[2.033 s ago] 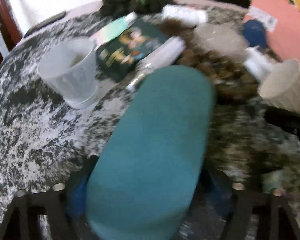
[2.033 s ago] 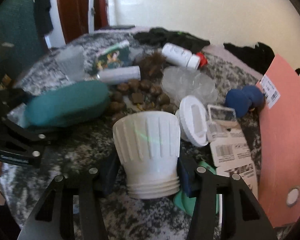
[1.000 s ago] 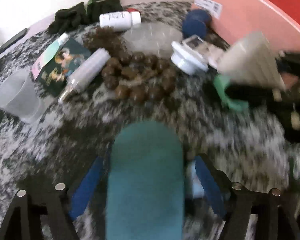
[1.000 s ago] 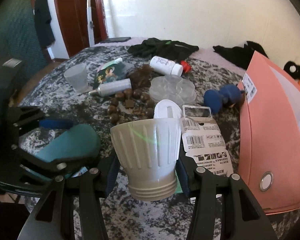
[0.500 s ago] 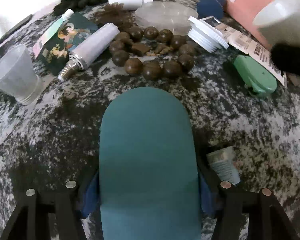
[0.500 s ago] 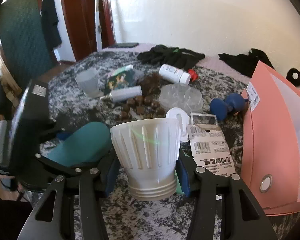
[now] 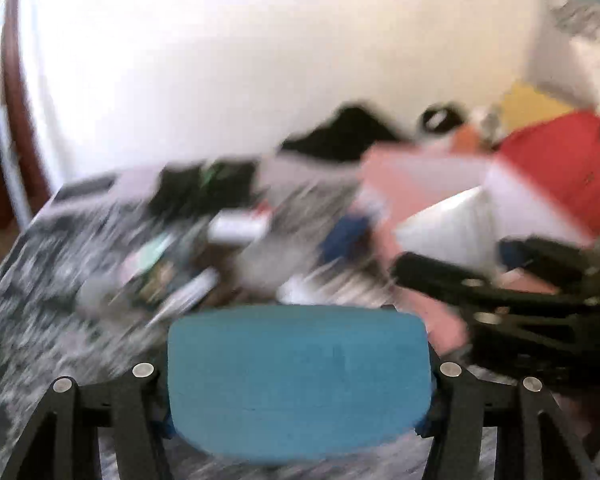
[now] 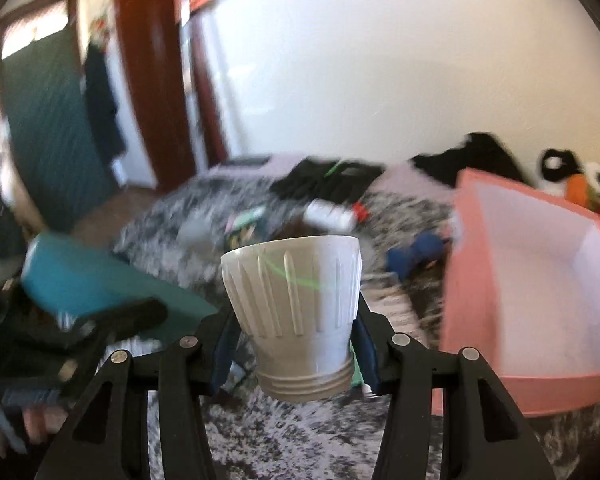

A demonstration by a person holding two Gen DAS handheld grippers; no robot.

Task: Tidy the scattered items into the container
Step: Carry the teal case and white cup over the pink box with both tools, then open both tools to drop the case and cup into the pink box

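Left gripper point(image 7: 298, 384) pinches a teal glasses case point(image 7: 298, 380); right gripper point(image 8: 296, 336) pinches a white ribbed bulb housing point(image 8: 294, 304) left of the pink box point(image 8: 512, 388). Blur leaves no writing readable.

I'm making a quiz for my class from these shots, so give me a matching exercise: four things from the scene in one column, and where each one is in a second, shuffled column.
Things:
1. teal case
2. white ribbed cup
3. pink box
4. blue toy

Places:
A. lying on the mottled cover beside the box
B. between the jaws of the right gripper
C. standing open at the right of the cover
D. between the jaws of the left gripper

Pairs: 1-D, 2-B, 3-C, 4-A
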